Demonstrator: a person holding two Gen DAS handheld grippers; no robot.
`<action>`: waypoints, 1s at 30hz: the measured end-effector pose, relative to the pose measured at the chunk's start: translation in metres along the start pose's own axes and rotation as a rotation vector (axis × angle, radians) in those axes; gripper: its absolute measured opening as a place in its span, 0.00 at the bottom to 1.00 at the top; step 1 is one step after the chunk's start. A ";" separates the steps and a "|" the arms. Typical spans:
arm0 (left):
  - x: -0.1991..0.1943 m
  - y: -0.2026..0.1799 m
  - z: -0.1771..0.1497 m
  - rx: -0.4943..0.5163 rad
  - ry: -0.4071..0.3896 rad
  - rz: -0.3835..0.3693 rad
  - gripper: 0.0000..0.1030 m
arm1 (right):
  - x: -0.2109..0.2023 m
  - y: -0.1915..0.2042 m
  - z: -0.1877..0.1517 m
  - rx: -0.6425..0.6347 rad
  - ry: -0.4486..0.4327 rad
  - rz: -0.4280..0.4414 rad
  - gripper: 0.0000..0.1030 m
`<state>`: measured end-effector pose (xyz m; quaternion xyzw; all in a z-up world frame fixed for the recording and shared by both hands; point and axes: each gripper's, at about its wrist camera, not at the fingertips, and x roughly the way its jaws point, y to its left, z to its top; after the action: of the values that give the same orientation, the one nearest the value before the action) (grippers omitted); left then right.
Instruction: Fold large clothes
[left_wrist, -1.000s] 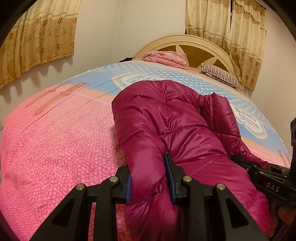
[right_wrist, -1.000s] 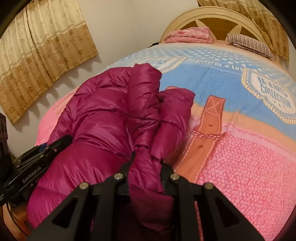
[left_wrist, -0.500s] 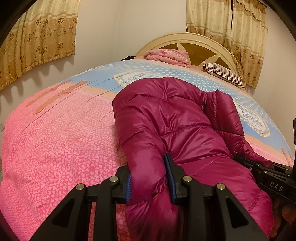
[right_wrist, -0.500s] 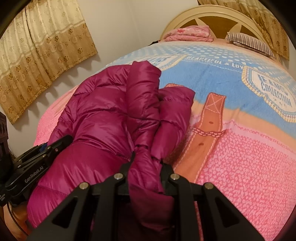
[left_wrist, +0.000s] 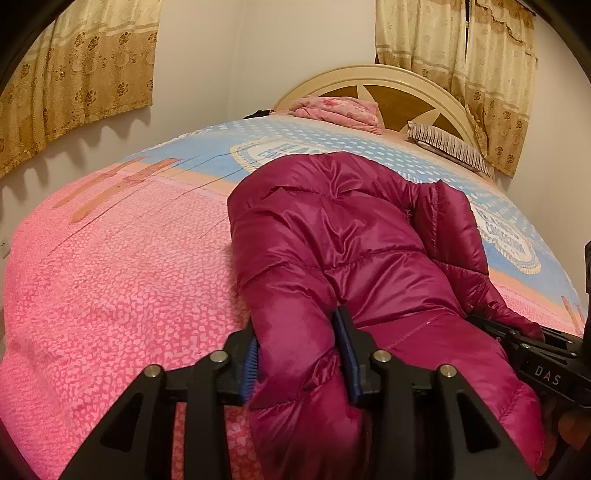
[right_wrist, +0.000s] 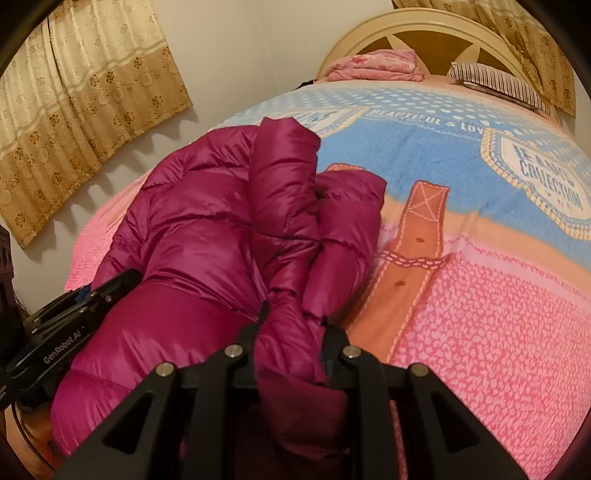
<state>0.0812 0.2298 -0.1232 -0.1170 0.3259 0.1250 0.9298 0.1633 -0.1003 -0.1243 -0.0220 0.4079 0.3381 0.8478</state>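
Observation:
A shiny magenta puffer jacket (left_wrist: 351, 240) lies lengthwise on the bed, with one sleeve folded over along its right side. My left gripper (left_wrist: 299, 350) has the jacket's near left edge between its blue pads. Its jaws are opening, and the puffy fabric still fills the gap and touches both pads. In the right wrist view the jacket (right_wrist: 207, 221) spreads to the left. My right gripper (right_wrist: 295, 325) is clamped on a bunched fold of the near right edge, and its jaws are easing open slightly. Each gripper's black body shows at the edge of the other's view.
The bed carries a pink, orange and blue blanket (left_wrist: 110, 277). A folded pink cloth (left_wrist: 336, 110) and a striped pillow (left_wrist: 447, 147) lie by the cream headboard (left_wrist: 369, 79). Curtains hang on the walls left and right. The bed's near edge is right under both grippers.
The left gripper's pads have spread a little wider around the jacket edge. The jacket, the right gripper's hold and both hands look unchanged.

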 end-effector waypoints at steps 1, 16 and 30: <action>-0.001 0.000 0.001 -0.002 0.001 0.004 0.44 | 0.000 0.000 0.000 -0.002 0.001 -0.002 0.26; 0.000 0.003 -0.002 0.006 0.005 0.010 0.46 | 0.002 -0.002 -0.004 0.012 0.015 -0.006 0.28; -0.007 0.005 -0.010 0.005 -0.034 0.019 0.51 | 0.000 -0.003 -0.009 0.012 0.002 -0.004 0.31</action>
<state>0.0686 0.2298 -0.1274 -0.1094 0.3115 0.1348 0.9342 0.1596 -0.1056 -0.1311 -0.0182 0.4106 0.3339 0.8483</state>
